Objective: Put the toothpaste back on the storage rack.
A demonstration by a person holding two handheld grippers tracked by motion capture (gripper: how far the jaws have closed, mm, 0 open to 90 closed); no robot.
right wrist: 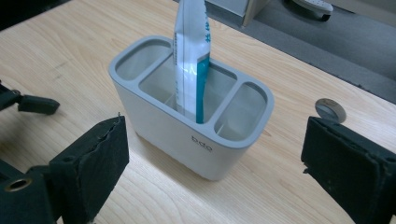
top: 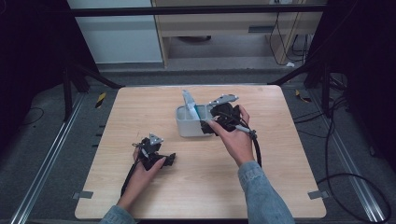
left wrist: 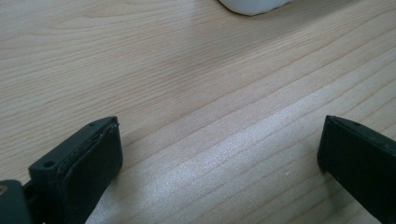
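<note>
A person's two forearms reach over a pale wooden bench. Nearest, the left tool rests low on the bare wood, its jaws spread wide with nothing between them. Farther on, the right tool sits just beside a grey three-compartment holder, jaws wide apart and gripping nothing. A white and teal tube stands upright in the holder's middle compartment, leaning slightly.
</note>
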